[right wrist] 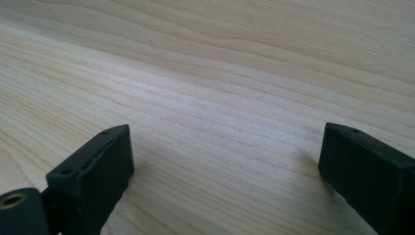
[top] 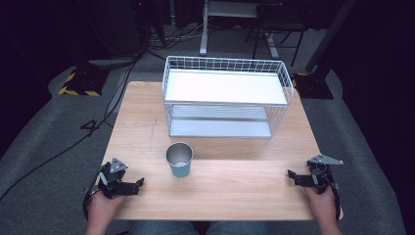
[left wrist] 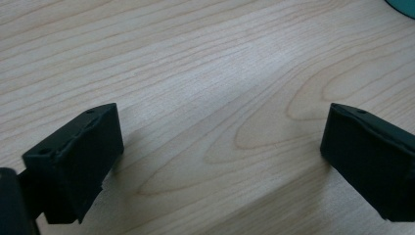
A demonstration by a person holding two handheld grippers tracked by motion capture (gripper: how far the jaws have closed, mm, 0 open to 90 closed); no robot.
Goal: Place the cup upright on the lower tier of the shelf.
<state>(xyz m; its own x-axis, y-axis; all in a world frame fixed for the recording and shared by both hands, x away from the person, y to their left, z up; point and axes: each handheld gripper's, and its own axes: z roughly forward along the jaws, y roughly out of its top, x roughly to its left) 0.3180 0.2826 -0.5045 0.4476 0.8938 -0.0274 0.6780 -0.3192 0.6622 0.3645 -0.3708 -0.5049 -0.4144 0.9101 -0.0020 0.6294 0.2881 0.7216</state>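
So nothing is picked up yet. The cup point(top: 179, 159) stands near the middle of the tabletop point(top: 235, 191), in front of the wire rack point(top: 227, 95). The left gripper point(top: 139, 182) and right gripper point(top: 290, 174) rest spread wide and empty by the near corners. Next, I think, one must reach for the cup.

Through the left gripper view I see my left gripper point(left wrist: 220, 161) with its two black jaws standing wide apart, one rising at the lower left, the other at the lower right. Nothing lies between them; bare table point(left wrist: 205, 73) fills the gap. The surface is light wood with curved grain lines (a closed oval figure sits near the right jaw). Each jaw casts a soft shadow on the wood. A teal edge of a cup point(left wrist: 405, 6) clips the upper right corner.
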